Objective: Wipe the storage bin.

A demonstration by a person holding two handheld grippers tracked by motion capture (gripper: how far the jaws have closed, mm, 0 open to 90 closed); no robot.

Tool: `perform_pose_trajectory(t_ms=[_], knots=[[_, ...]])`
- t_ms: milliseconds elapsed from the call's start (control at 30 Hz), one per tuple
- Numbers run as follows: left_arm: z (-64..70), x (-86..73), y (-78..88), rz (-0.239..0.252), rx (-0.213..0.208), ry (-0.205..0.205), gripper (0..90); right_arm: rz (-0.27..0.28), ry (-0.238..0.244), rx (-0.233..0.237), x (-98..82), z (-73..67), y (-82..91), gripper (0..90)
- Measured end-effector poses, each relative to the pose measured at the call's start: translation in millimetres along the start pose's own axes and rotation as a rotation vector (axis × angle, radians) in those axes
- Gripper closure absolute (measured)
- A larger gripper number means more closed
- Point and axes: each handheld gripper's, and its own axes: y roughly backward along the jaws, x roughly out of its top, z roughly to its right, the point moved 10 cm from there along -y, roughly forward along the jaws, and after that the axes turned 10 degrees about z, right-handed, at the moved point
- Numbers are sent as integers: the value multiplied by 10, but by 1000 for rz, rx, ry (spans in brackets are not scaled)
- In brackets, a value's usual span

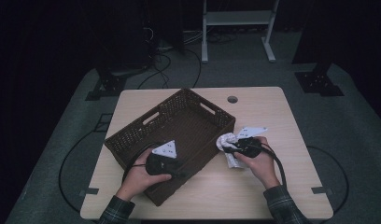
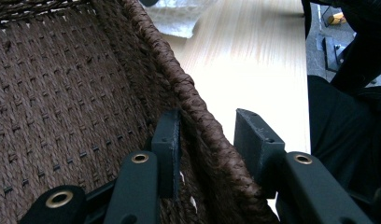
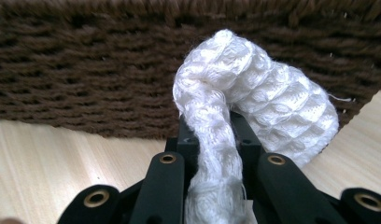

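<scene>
A brown woven basket sits slantwise on the light wooden table. My left gripper straddles its near right wall. In the left gripper view one jaw is inside and one outside, and the left gripper is shut on the braided rim of the basket. A white waffle-knit cloth hangs bunched just outside the basket's right corner. My right gripper is shut on it. In the right gripper view the cloth bulges over the right gripper, close in front of the basket wall.
A round cable hole lies near the table's far edge. Bare tabletop stretches to the right of the basket and in front of it. Beyond the table stand a white frame and dark stands with floor cables.
</scene>
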Motion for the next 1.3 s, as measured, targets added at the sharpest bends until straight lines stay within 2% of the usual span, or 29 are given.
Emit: perform_pose_trajectory(t_ms=[433,833,967,1300], knots=[[-1,-1,1,-2,-1,-1,613,-90,-1,-12,-223,47,-133,773],[0,-1,0,-2,-1,-2,613,-147,-7,-12,-383,82,-214,773],[-1,-2,1,-2,-1,-1,613,-153,-12,-14,-393,76,-221,772],[0,0,-1,1,-2,2,612,-169,21,6,-369,-33,-205,772]])
